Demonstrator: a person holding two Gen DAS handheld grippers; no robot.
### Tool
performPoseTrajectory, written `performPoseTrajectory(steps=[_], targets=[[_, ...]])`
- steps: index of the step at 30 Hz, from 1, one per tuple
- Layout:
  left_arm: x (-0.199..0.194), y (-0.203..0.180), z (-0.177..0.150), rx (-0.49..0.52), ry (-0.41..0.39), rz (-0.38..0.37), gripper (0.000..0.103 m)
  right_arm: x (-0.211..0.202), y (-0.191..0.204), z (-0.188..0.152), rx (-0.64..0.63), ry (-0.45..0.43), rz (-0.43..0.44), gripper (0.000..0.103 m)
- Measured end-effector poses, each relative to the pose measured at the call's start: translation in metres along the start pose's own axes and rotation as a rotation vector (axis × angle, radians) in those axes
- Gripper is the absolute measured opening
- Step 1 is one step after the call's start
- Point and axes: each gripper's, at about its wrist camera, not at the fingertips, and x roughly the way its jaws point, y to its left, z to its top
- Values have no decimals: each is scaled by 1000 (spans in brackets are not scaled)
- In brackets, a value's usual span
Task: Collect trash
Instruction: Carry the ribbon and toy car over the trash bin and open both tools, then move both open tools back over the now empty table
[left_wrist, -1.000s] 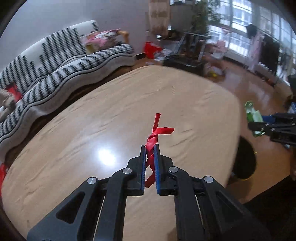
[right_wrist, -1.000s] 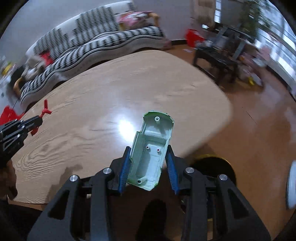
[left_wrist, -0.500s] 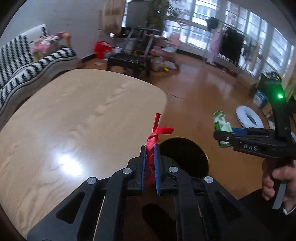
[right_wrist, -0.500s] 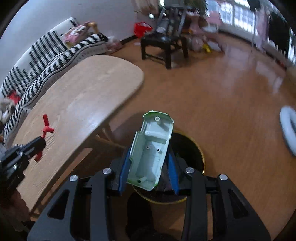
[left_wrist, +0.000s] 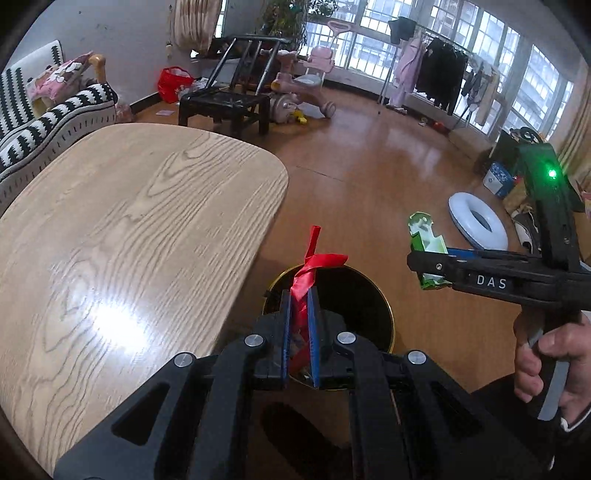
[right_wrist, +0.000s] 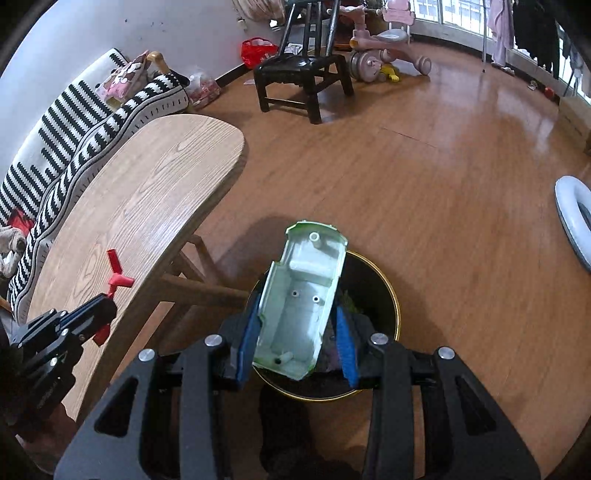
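Left gripper (left_wrist: 300, 325): pinching red ribbon scrap (left_wrist: 308, 275); right gripper (right_wrist: 297, 332): clamping green plastic shell (right_wrist: 301, 299). Both above my bin (right_wrist: 388, 280), off the tabletop's corner (left_wrist: 273, 173). Risk: shell strikes rim, ribbon clings to pads

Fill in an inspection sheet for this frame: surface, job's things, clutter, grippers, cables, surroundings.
Surface: wooden table, bare where visible.
Job's things: red ribbon scrap; pale green plastic shell; black bin with gold rim on the floor beside the table.
Clutter: nothing seen on the table.
Grippers: left gripper shut on the ribbon scrap, right gripper shut on the shell, both over the bin.
Cables: nothing seen.
Surroundings: striped sofa, black chair, pink tricycle, clothes rack, white ring.
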Motion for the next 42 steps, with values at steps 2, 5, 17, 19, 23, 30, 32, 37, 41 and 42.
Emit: performPoseTrajectory(steps=[2, 5, 17, 19, 23, 30, 32, 37, 41, 42], targets=[[2, -1, 0, 3, 4, 0, 8, 2, 3, 3, -2, 2, 3, 38], [3, -1, -1, 4, 6, -2, 8, 5, 4, 5, -6, 5, 5, 38], [18, -10, 3, 12, 18, -23, 8, 6, 3, 8, 0, 7, 6, 38], [25, -13, 4, 19, 24, -33, 8, 6, 2, 9, 3, 5, 4, 38], [38, -19, 6, 22, 36, -65, 8, 6, -2, 9, 22, 4, 3, 38], [66, -31, 1, 49, 89, -100, 9, 4, -6, 7, 42, -2, -13, 56], [70, -33, 0, 55, 98, -90, 20, 3, -8, 7, 49, -6, -15, 61], [57, -32, 2, 50, 73, -67, 76, 1, -9, 8, 56, -16, -16, 70], [25, -21, -3, 62, 38, -17, 87, -6, 6, 9, 32, -48, 0, 80], [14, -16, -6, 64, 26, 10, 90, -8, 15, 9, 13, -58, 2, 81]])
